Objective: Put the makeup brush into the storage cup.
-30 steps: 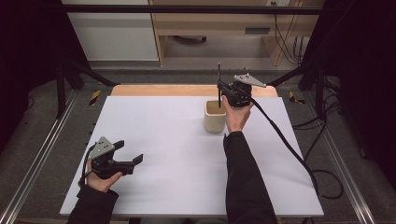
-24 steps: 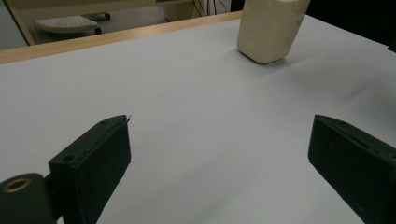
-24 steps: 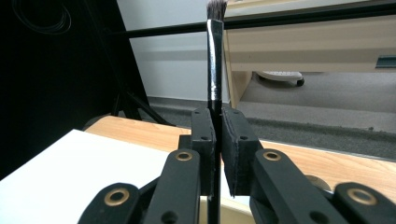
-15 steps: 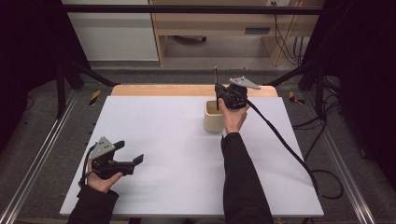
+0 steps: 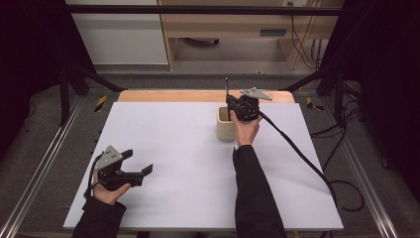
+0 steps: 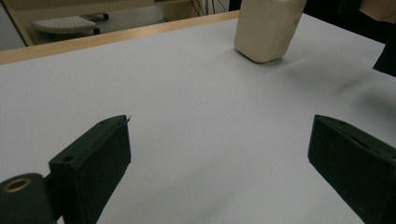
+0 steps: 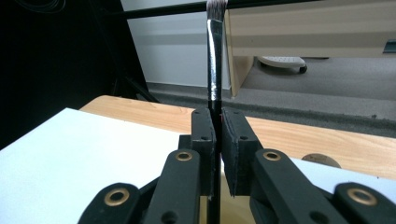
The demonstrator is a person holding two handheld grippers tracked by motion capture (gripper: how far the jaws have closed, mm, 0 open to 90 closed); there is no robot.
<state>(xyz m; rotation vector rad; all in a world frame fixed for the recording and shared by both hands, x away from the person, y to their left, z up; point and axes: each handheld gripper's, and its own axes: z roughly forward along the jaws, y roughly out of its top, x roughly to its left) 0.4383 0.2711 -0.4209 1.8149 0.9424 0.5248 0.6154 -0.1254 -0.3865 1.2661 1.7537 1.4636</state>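
Gripping a paintbrush (image 7: 215, 56) upright between jaws pressed against its black handle, the right gripper (image 5: 236, 105) was positioned directly above the cream-coloured cup (image 5: 226, 127) at the far side of the white table (image 5: 168, 148). In the right gripper view the brush stood vertical, bristle end uppermost and clear of the jaws, while the handle ran down between them toward the cup opening below. In the high view the brush (image 5: 227, 85) projected above the gripper as a thin dark line.

Assessment of progress: the brush appeared to be either on its way into the cup or on its way out; the pictures did not settle which. Its lower end was hidden behind the gripper and the cup wall, so whether it touched the bottom of the cup could not be told. The gripper had not let go, so the transfer was judged incomplete.

Containers: one cup was present, standing upright on the table just before the wooden strip (image 5: 198, 95) at the far edge. Its interior was largely screened by the right hand (image 5: 246, 130); no contents other than the brush handle could be confirmed.

The left gripper (image 5: 130, 171) rested at the near left of the table, well apart from the cup (image 6: 267, 29), its jaws spread wide with nothing between them. It was judged idle.
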